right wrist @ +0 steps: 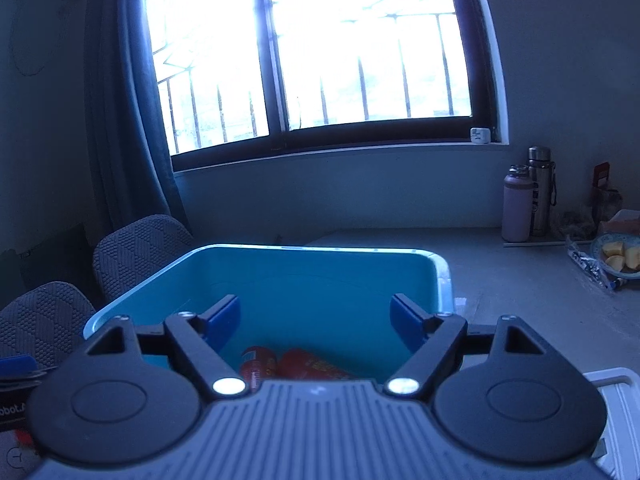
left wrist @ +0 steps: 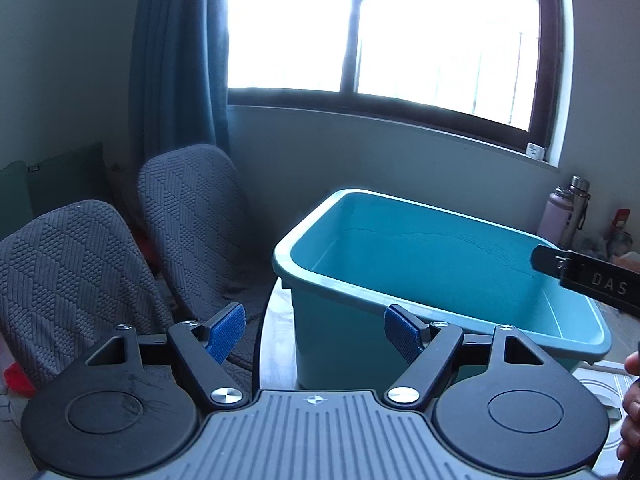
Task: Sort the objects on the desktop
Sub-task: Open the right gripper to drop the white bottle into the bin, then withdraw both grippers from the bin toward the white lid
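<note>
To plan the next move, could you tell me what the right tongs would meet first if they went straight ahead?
Probably the inner far wall of the teal bin: the open right tongs point across its inside, above the red packets. Depth is unclear.

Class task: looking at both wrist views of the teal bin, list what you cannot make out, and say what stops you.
- Red items in the bin: right view, right claw body covers their lower parts; labels blurred.
- Bin floor: left view, near wall hides it.
- Plate: right view, cut off by the edge.
</note>
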Tool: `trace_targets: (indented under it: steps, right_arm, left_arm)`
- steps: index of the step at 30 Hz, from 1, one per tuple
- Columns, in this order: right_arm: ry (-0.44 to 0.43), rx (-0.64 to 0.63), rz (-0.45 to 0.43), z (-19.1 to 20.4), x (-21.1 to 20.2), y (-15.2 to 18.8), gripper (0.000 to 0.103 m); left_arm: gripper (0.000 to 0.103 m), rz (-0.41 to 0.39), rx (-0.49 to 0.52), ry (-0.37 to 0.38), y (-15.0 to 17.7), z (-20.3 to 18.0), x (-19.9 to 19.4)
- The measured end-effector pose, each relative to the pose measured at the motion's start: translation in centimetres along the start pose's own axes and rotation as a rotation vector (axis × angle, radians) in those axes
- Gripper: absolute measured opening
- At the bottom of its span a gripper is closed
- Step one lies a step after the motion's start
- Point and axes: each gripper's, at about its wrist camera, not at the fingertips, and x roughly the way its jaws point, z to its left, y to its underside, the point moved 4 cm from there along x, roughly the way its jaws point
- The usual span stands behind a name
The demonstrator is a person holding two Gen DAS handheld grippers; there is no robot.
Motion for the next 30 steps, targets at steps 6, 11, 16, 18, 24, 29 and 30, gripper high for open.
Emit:
trace_targets:
  steps: [6,11,16,18,24,29,30]
  right_arm:
    - [0.054,-0.011,0.026,0.6,-2.9,0.9,0.081]
    - [0.099,-0.028,0.066,1.8,-5.1,2.9,0.081]
    - [0.129,-0.021,0.134,2.4,-7.1,5.2,0.081]
    - [0.143,-0.018,0.155,2.5,-7.9,6.2,0.081]
    - [0.182,-0.003,0.212,2.2,-10.1,8.5,0.081]
    - [0.22,0.028,0.224,0.6,-11.8,9.2,0.081]
    - [0.224,0.03,0.224,0.2,-12.1,9.3,0.081]
  left_arm:
    - [0.079,0.039,0.024,0.051,1.3,0.5,-1.0]
    - [0.079,0.078,0.052,0.071,3.3,1.5,-2.4]
    - [0.079,0.108,0.06,0.081,5.3,2.6,-3.6]
    - [0.079,0.122,0.054,0.089,6.2,3.0,-4.1]
    - [0.079,0.178,0.07,0.125,9.2,3.2,-5.1]
    - [0.079,0.185,0.099,0.175,10.3,1.2,-5.8]
    - [0.079,0.184,0.107,0.183,10.5,0.8,-5.9]
